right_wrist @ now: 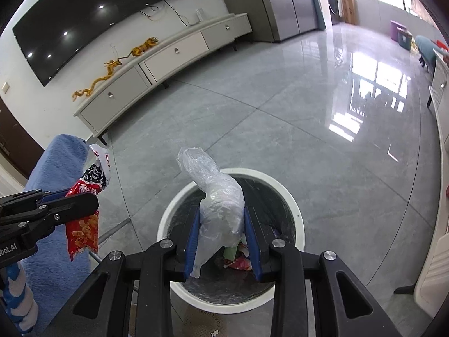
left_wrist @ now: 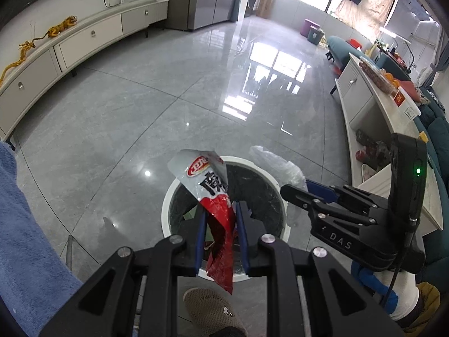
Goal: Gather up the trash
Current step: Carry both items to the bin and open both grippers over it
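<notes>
Left tongs [left_wrist: 220,224] clamped on a red-and-white snack wrapper [left_wrist: 216,210], held above the white-rimmed bin [left_wrist: 168,196]; right tongs [right_wrist: 221,233] closed on a crumpled clear plastic bag [right_wrist: 219,196], also over the bin mouth, where some scraps [right_wrist: 238,258] already lie in the dark liner. Judging by this, both pieces are gathered and only the release into the bin is left; no other litter shows on the grey tiled floor [right_wrist: 280,126]. Room, left to right: wall television [right_wrist: 84,14] above a long white cabinet [right_wrist: 174,56] with gold dragon figures [right_wrist: 118,67], steel refrigerator [right_wrist: 286,2], bright windows, cluttered side surface [left_wrist: 393,118] on the far right.
</notes>
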Demonstrator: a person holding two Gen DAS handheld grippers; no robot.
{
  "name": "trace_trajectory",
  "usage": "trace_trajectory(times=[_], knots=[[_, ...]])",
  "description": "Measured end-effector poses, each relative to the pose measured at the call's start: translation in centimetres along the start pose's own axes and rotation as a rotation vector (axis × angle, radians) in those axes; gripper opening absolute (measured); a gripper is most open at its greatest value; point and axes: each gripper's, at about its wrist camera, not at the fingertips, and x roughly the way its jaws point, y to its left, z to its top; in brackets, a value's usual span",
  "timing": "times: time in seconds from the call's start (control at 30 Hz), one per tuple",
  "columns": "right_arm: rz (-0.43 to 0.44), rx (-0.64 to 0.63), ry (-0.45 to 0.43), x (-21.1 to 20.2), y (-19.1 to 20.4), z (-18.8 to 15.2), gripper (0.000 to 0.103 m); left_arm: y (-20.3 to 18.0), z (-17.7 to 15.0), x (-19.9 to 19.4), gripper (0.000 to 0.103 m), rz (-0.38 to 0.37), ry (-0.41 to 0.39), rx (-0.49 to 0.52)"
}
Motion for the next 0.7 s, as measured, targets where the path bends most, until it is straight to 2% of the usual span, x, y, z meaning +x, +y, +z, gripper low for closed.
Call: trace_trajectory(times=[0.57, 0.6, 0.63, 0.7], knots=[[-0.035, 0.053, 0.063, 3.1, -1.0, -0.3, 0.032, 0.5, 0.1, 2.9, 0.023, -0.035, 0.053, -0.014], [-0.038, 0.051, 0.063, 3.2, -1.1, -0.4, 0.036, 0.5, 0.2, 3.0, 0.025, -0.041, 0.058, -0.018], [-0.043, 0.054, 0.063, 3.2, -1.1, -0.3, 0.042, 0.5, 0.2, 3.0, 0.036, -0.044, 0.059, -0.019], [-0.052, 0.062, 0.06, 3.1, -1.2, -0.3, 0.045, 0.5, 0.2, 2.8, 0.056, -0.049, 0.052, -0.02]])
